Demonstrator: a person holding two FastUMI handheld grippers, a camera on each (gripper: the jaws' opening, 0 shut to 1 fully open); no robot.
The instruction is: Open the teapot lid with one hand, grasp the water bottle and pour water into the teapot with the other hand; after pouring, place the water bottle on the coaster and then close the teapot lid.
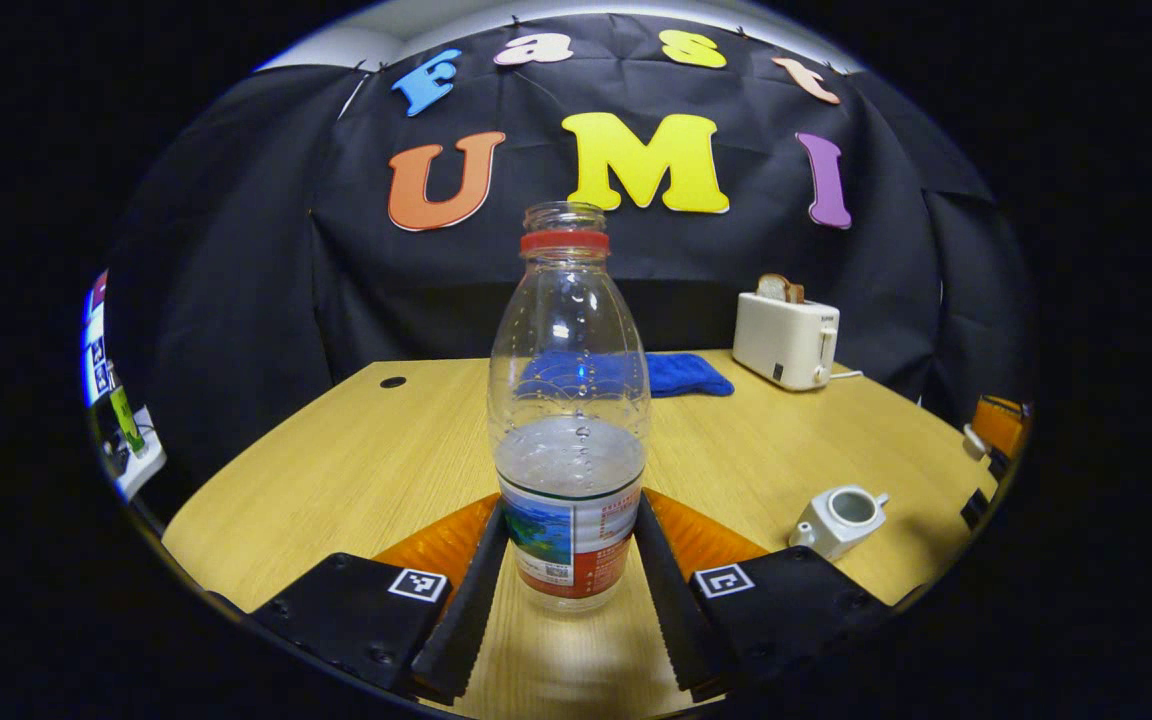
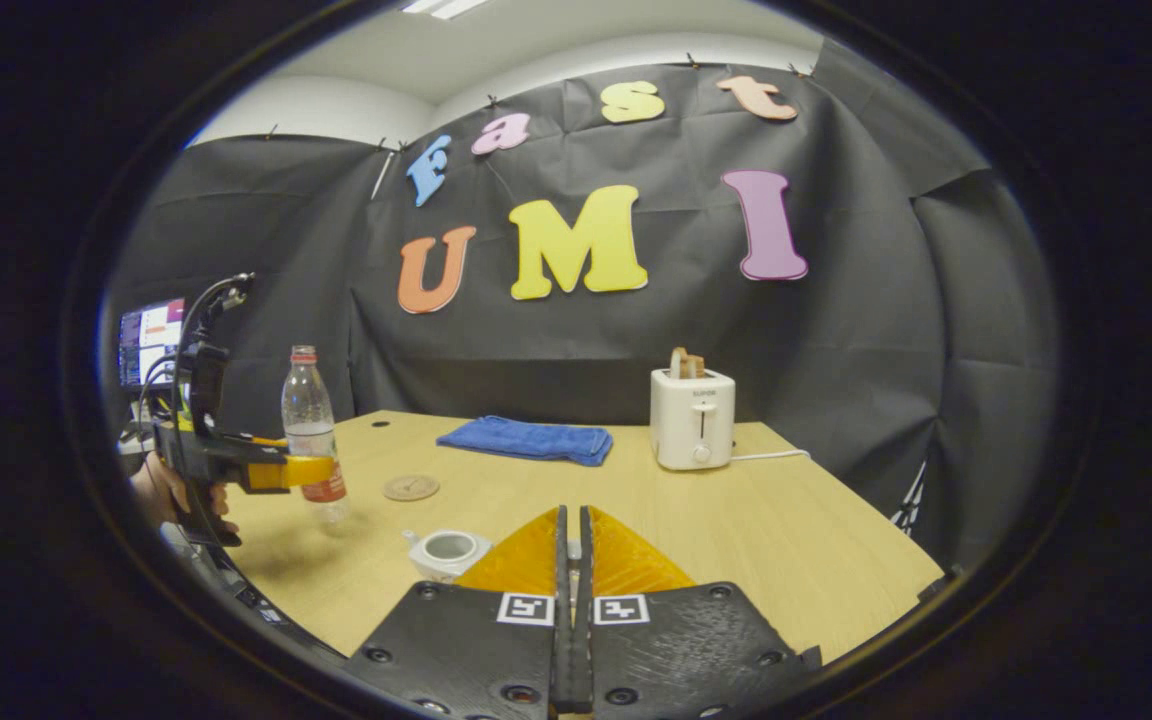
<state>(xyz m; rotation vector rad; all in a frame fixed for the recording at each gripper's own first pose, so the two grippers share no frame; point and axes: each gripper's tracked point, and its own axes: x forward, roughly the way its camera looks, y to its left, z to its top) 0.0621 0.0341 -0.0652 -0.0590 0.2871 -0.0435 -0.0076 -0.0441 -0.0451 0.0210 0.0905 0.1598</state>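
Wooden tabletop in a booth, black cloth wall behind.

Water bottle (image 1: 569,420): upright, uncapped, roughly a third full. In the left gripper view it stands between the two fingers of the left gripper (image 1: 570,580), which bracket the labelled lower part. Both fingers appear to touch the label, so I judge the grip closed on the bottle. In the right gripper view the same bottle (image 2: 310,440) looks raised just clear of the table, near the left edge, with a hand (image 2: 168,492) holding that gripper.

Teapot (image 1: 839,517): small, white, lid off, mouth open upward. It sits on the table to the right of the bottle and a little nearer. In the right gripper view the teapot (image 2: 448,551) lies just left of the right gripper (image 2: 572,545), whose fingers are pressed nearly together. A small object may sit between them, possibly the lid; cannot tell.

Coaster (image 2: 410,487): round, flat, between bottle and teapot, slightly farther back.

Key relation: the bottle's long axis is vertical and the teapot mouth lies to its right and below. The left hand has the bottle, so the pour would need a carry rightward, then a tilt toward the opening.

Farther off: blue cloth (image 2: 526,440) and toaster (image 2: 693,417) near the wall.
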